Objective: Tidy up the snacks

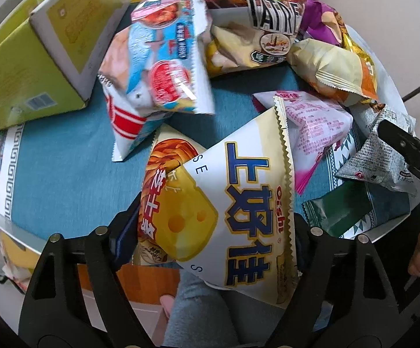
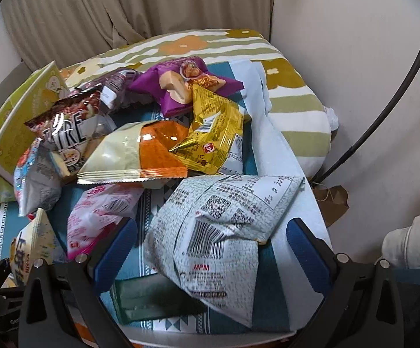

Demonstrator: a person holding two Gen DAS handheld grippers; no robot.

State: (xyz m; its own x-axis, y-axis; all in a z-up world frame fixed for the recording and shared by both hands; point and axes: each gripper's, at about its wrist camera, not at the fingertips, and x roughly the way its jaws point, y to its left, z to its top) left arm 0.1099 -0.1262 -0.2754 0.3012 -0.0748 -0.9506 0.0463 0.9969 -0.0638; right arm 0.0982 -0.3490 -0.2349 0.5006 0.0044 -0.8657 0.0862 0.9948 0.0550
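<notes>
Beige curtains backed a small surface (image 2: 270, 264) under a teal cloth, with snack bags heaped unsorted. Left tongs (image 1: 215, 243) pinched the cheese snack bag (image 1: 233, 211) at the near edge. Right tongs (image 2: 212, 249) stood spread on either side of the grey printed bag (image 2: 218, 232), not gripping it. The green box (image 1: 21, 66) stood at the far left. Judged progress: sorting was barely begun; nearly all bags remained loose.

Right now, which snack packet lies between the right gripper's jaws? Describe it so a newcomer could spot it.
On the blue patterned tablecloth, look at the near end of the snack pile. The pale grey packet lies back side up, just right of a pink packet. Only it shows dense black print, QR codes and a big barcode.
</notes>
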